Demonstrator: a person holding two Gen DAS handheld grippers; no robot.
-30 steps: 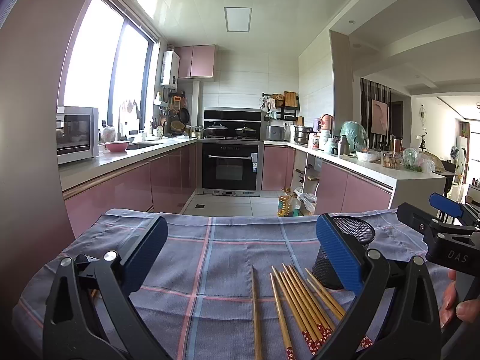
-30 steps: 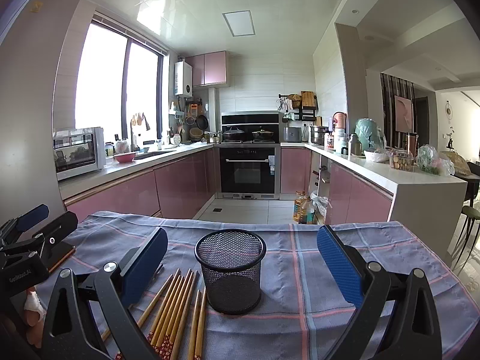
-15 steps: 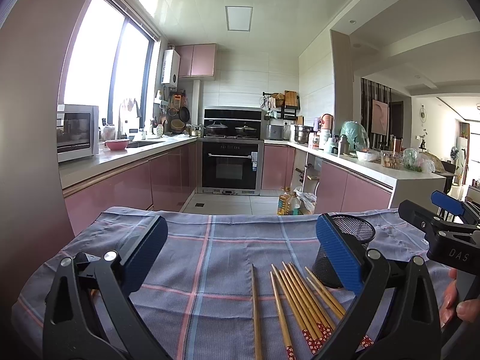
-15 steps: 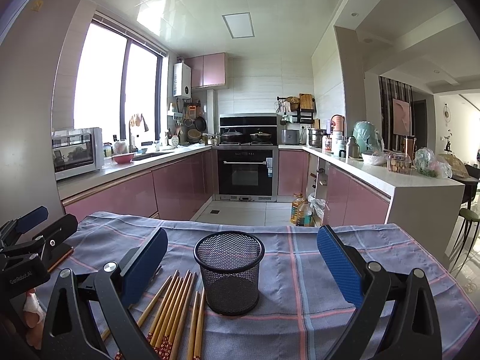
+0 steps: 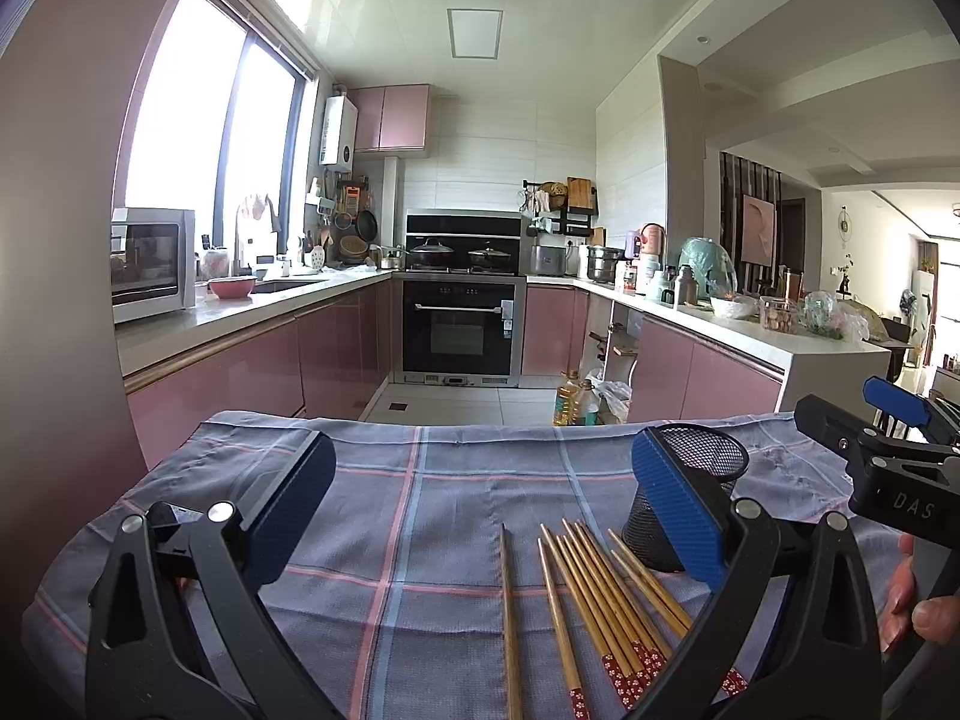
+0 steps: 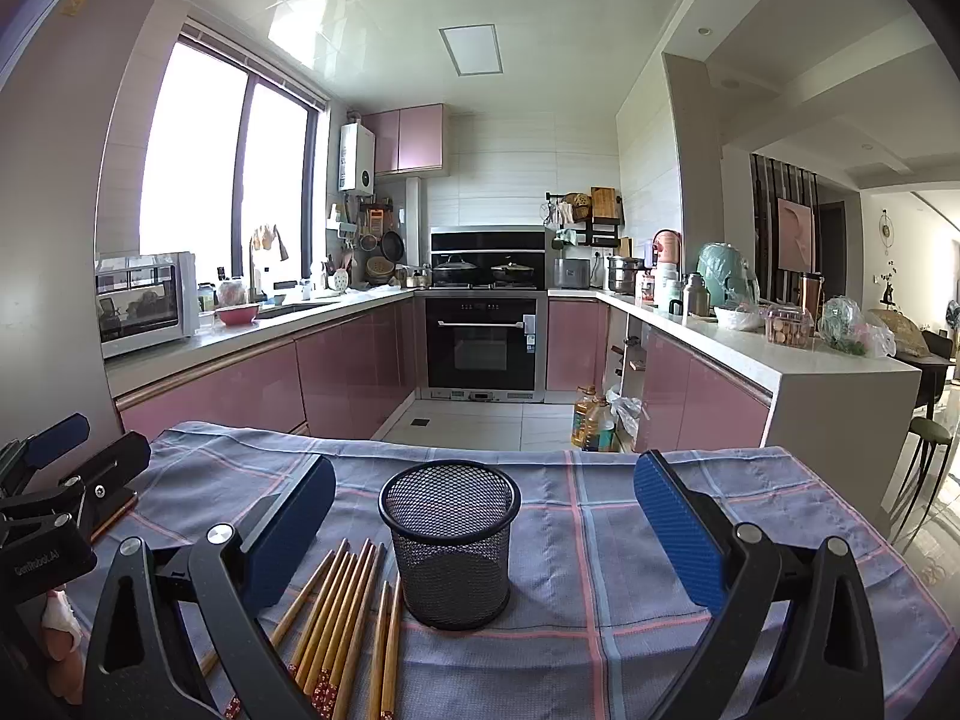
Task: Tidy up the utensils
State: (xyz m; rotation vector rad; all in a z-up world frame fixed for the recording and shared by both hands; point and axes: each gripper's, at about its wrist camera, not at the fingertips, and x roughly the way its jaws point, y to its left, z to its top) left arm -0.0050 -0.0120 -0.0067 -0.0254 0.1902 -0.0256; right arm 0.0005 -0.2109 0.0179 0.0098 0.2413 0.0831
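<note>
Chopsticks [image 6: 345, 606], thin, stiff, light and likely slick, lie fanned on the cloth-covered tabletop [image 6: 630, 546] just left of the empty mesh cup [image 6: 450, 540]; best pinched mid-shaft. Left hand-held gripper [image 5: 480, 510] and right hand-held gripper [image 6: 480, 516] are both spread wide, holding nothing. Legible writing: "DAS" on the right gripper's body, "GenRobot.AI" on the left's.
</note>
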